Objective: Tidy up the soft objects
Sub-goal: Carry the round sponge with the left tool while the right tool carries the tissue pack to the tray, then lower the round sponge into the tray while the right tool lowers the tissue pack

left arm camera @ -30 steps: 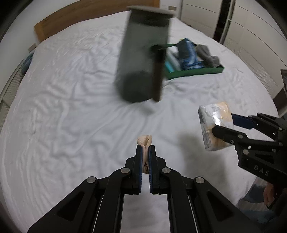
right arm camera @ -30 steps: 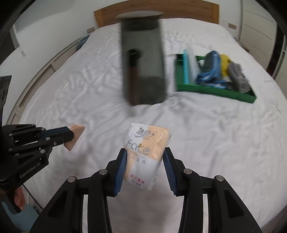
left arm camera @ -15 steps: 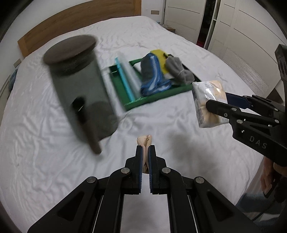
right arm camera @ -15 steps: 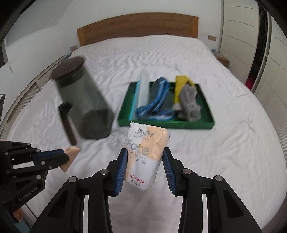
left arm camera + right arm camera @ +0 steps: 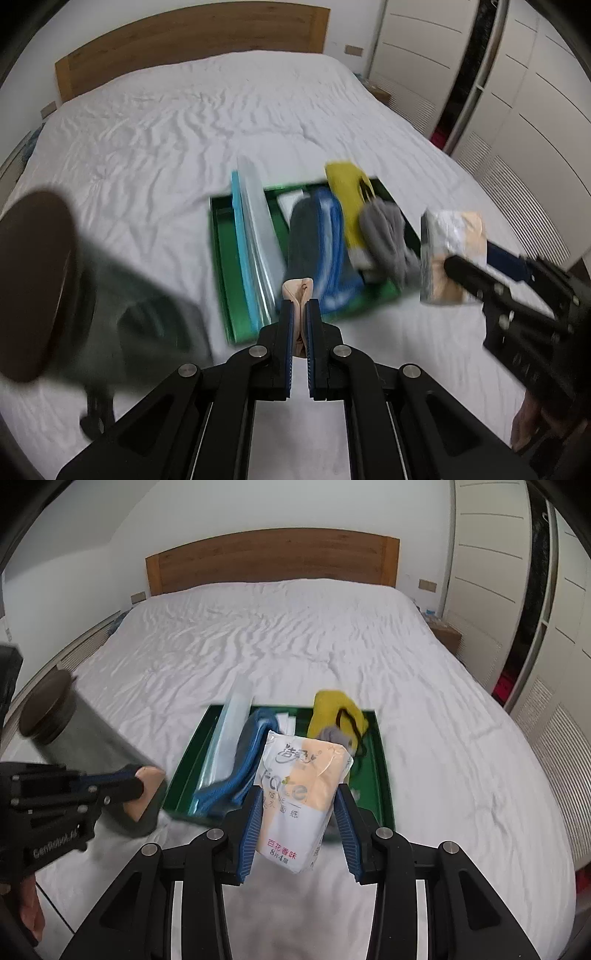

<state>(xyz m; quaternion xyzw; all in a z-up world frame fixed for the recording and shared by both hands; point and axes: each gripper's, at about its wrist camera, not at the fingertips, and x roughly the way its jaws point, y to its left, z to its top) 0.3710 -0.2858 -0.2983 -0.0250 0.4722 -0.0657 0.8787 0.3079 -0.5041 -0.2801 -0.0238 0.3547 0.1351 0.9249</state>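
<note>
Left gripper, lower centre, jaws nearly closed on a beige pad, possibly a sponge. Right gripper, jaws part-open, clamps a tissue pack. Green tray of soft items at mid-frame on the white bed.

white rumpled bed sheet covers the whole bed; wooden headboard stands against the far wall. white wardrobe doors run along the right side. dark jar with a brown lid, blurred, at near left on the sheet.
</note>
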